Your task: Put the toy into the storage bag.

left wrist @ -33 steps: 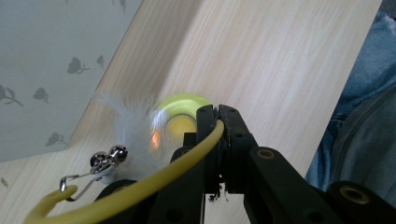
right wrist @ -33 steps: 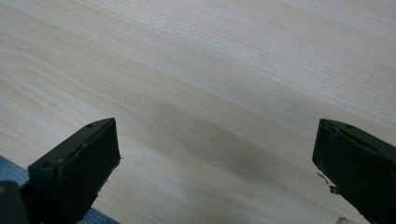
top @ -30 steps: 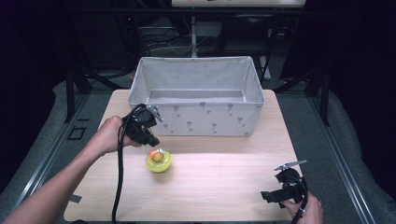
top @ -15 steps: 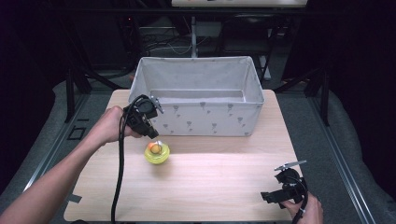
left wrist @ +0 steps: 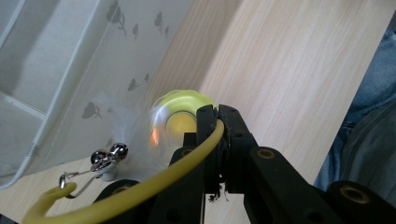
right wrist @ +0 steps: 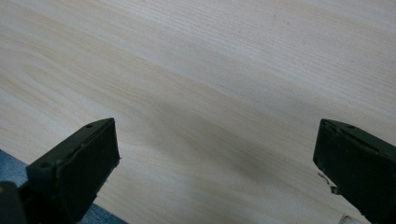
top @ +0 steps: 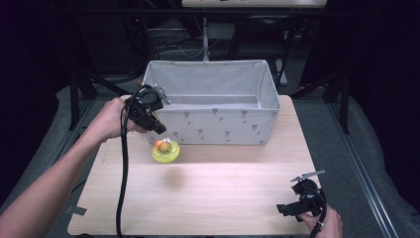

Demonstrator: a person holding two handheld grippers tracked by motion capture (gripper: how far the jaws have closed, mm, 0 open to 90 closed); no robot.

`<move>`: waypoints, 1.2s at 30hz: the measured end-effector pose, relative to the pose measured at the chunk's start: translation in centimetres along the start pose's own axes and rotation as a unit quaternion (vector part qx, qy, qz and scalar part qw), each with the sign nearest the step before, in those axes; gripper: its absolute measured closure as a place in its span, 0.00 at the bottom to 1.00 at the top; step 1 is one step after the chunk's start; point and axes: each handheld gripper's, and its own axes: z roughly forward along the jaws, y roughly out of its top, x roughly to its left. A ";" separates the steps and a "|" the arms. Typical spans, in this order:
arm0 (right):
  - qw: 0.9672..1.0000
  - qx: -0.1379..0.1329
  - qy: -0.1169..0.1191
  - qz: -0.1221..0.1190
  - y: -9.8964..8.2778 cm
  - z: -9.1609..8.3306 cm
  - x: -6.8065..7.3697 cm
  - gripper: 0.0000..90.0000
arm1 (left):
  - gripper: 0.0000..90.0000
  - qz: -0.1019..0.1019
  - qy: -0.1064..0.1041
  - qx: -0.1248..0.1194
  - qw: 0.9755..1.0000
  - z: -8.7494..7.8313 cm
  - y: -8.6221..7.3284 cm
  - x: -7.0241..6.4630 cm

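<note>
Yellow toy (top: 165, 151) hanging from left claw (top: 161, 130), seemingly unlabelled, blurred

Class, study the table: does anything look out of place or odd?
One thing: the yellow toy dangles by its thin yellow stalk from the left gripper, beside the fabric bin, not resting on the table. Nothing looks spilled or damaged.

Toy (top: 165, 150) before bin (top: 213, 126), on table (top: 223, 198)
</note>
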 end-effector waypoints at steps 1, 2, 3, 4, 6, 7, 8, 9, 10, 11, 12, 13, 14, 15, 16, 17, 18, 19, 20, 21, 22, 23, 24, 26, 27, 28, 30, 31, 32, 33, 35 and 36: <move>1.000 0.000 0.000 0.000 0.0 0.0 0.0 0.00 | 0.98 0.000 0.000 0.000 1.000 0.0 0.0 0.0; 1.000 -0.002 0.000 0.002 0.0 0.0 0.0 0.00 | 0.98 0.000 0.000 0.000 1.000 -0.3 0.1 0.0; 1.000 -0.001 0.002 0.000 0.0 0.1 0.1 0.00 | 0.98 -0.001 0.001 -0.001 1.000 -0.5 0.3 0.0; 1.000 -0.004 0.002 0.001 0.0 0.1 0.1 0.00 | 0.98 0.000 0.006 -0.001 1.000 -1.0 0.5 0.0; 1.000 -0.010 0.009 0.004 0.0 0.0 0.2 0.00 | 0.98 0.004 0.010 -0.002 1.000 -1.6 0.8 -0.1; 1.000 -0.010 0.009 0.004 0.0 0.0 0.2 0.00 | 0.98 0.004 0.010 -0.002 1.000 -1.6 0.8 -0.1; 1.000 -0.003 0.003 -0.002 0.0 -0.1 0.1 0.00 | 0.98 0.007 0.013 -0.004 1.000 -2.1 1.0 -0.1; 1.000 -0.004 0.003 -0.001 0.0 0.0 0.1 0.00 | 0.98 0.007 0.015 -0.008 1.000 -2.3 1.1 -0.1; 1.000 -0.005 0.003 -0.001 0.0 0.0 0.1 0.00 | 0.98 0.008 0.015 -0.009 1.000 -2.5 1.2 0.0; 1.000 -0.007 0.004 0.001 0.0 0.1 0.1 0.00 | 0.98 0.008 0.016 -0.011 1.000 -2.8 1.3 0.0; 1.000 -0.005 0.005 -0.001 0.1 0.1 0.1 0.00 | 0.98 0.008 0.016 -0.014 1.000 -3.0 1.4 0.1; 1.000 -0.005 0.005 -0.001 0.1 0.1 0.1 0.00 | 0.98 0.008 0.016 -0.014 1.000 -3.0 1.4 0.1; 1.000 -0.008 0.009 0.001 0.1 0.2 0.1 0.00 | 0.98 0.010 0.018 -0.015 1.000 -3.5 1.6 0.1; 1.000 -0.008 0.009 0.001 0.1 0.2 0.1 0.00 | 0.98 0.010 0.018 -0.015 1.000 -3.5 1.6 0.1; 1.000 -0.003 0.003 -0.002 0.1 0.2 0.2 0.00 | 0.98 0.011 0.018 -0.017 1.000 -3.7 1.7 0.1; 1.000 -0.004 0.003 -0.003 0.1 0.1 0.2 0.00 | 0.98 0.011 0.017 -0.020 1.000 -3.9 1.8 0.1; 1.000 -0.009 0.003 0.003 0.0 0.0 0.2 0.00 | 0.98 0.011 0.017 -0.019 1.000 -4.3 2.1 0.3; 1.000 -0.009 0.003 0.003 0.0 0.0 0.2 0.00 | 0.98 0.011 0.017 -0.019 1.000 -4.3 2.1 0.3; 1.000 -0.004 0.001 -0.002 0.0 -0.1 0.1 0.00 | 0.98 0.010 0.017 -0.022 1.000 -4.7 2.3 0.4; 1.000 -0.007 0.007 0.001 0.0 -0.1 0.2 0.00 | 0.98 0.010 0.019 -0.024 0.999 -4.9 2.4 0.4; 1.000 -0.005 0.005 -0.001 0.0 -0.1 0.2 0.00 | 0.98 0.011 0.019 -0.024 0.999 -5.1 2.5 0.4; 1.000 -0.011 0.008 0.001 0.0 0.0 0.2 0.00 | 0.98 0.010 0.020 -0.027 0.999 -5.3 2.6 0.5; 1.000 -0.009 0.005 -0.001 0.0 -0.1 0.2 0.00 | 0.98 0.009 0.019 -0.028 0.999 -5.5 2.6 0.5; 1.000 -0.009 0.001 -0.003 0.0 -0.1 0.2 0.00 | 0.98 0.008 0.022 -0.029 0.999 -5.6 2.8 0.5; 1.000 -0.008 0.000 -0.004 0.0 -0.1 0.2 0.00 | 0.98 0.008 0.022 -0.028 0.999 -5.8 2.9 0.6; 1.000 -0.010 0.005 -0.001 0.0 -0.1 0.2 0.00 | 0.98 0.011 0.023 -0.028 0.999 -5.9 3.0 0.7; 1.000 -0.011 0.000 -0.002 0.0 -0.1 0.2 0.00 | 0.98 0.007 0.026 -0.028 0.999 -6.2 3.2 0.9; 1.000 -0.019 -0.005 -0.003 0.1 -0.2 0.2 0.00 | 0.98 0.001 0.025 -0.027 0.999 -6.3 3.4 1.3; 1.000 -0.019 0.001 -0.003 0.1 -0.4 0.2 0.00 | 0.98 0.001 0.025 -0.027 0.999 -6.3 3.4 1.3; 1.000 -0.018 -0.005 -0.003 0.1 -0.4 0.3 0.00 | 0.98 -0.001 0.025 -0.023 0.999 -6.4 3.5 1.6; 1.000 -0.018 -0.005 -0.003 0.1 -0.4 0.3 0.00 | 0.98 -0.006 0.026 -0.022 0.999 -6.6 3.6 2.0; 1.000 -0.017 -0.004 -0.002 0.1 -0.4 0.3 0.00 | 0.98 -0.008 0.026 -0.020 0.999 -6.7 3.7 2.2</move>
